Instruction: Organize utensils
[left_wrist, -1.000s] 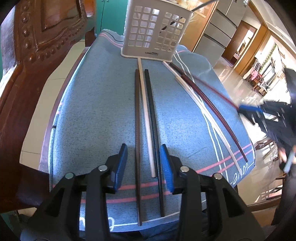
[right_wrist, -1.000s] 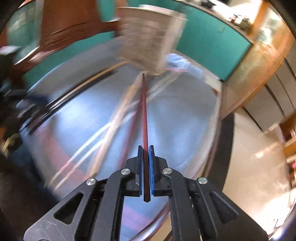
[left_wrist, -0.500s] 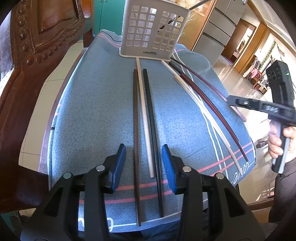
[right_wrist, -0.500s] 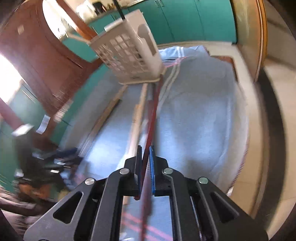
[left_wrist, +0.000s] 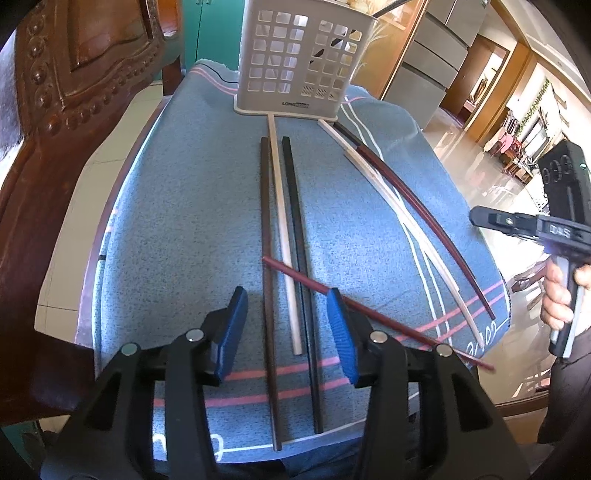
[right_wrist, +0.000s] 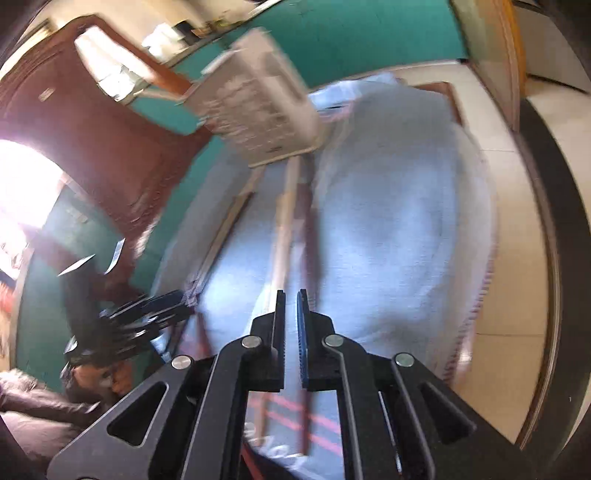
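Observation:
Several chopsticks lie on a blue cloth (left_wrist: 192, 206) in front of a white slotted utensil holder (left_wrist: 303, 62). A dark brown (left_wrist: 266, 258), a pale wooden (left_wrist: 282, 229) and a black chopstick (left_wrist: 297, 229) lie side by side between my open left gripper (left_wrist: 288, 321). A red chopstick (left_wrist: 295, 275) lies diagonally across them, passing the right finger. More pale (left_wrist: 399, 214) and dark red chopsticks (left_wrist: 413, 199) lie to the right. My right gripper (right_wrist: 291, 299) hovers over the cloth, its jaws slightly apart with nothing between them; it also shows in the left wrist view (left_wrist: 517, 223).
A carved wooden chair back (left_wrist: 74, 110) stands close on the left of the table. The cloth ends at the table's near edge (left_wrist: 258, 448) and right edge. The right wrist view is motion blurred; the holder (right_wrist: 258, 110) shows at the back.
My right gripper has let go of the red chopstick, which now lies across the three middle chopsticks by my left gripper. The right gripper has pulled back to the right. The left gripper stays open.

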